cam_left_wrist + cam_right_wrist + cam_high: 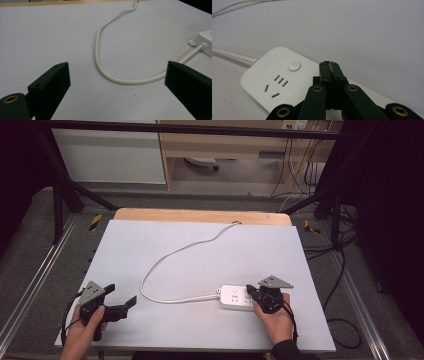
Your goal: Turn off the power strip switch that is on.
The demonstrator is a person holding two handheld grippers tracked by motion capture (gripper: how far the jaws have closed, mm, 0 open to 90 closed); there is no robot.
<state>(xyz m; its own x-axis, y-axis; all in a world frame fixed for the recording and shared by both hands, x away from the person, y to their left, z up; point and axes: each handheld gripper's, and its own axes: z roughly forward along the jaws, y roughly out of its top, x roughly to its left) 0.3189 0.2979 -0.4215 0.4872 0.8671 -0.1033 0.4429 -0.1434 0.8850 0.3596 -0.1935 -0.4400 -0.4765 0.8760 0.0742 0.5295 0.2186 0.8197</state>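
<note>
A white power strip (234,298) lies flat on the pale table (210,330), near its front right. Its white cable (165,257) loops left, then runs to the far edge. My right gripper (251,292) is shut, jaws pressed together with nothing between them, and hovers over the strip's right half. In the right gripper view the shut tips (329,65) sit just right of the strip's round button (294,66) and socket slots (277,85). My left gripper (121,295) stands open at the front left, apart from the cable loop (98,50); the strip's end (206,40) lies far right.
A wooden strip (200,215) borders the table's far edge. Black frame bars (65,190) stand at both far corners. Loose dark cables (340,265) lie on the floor to the right.
</note>
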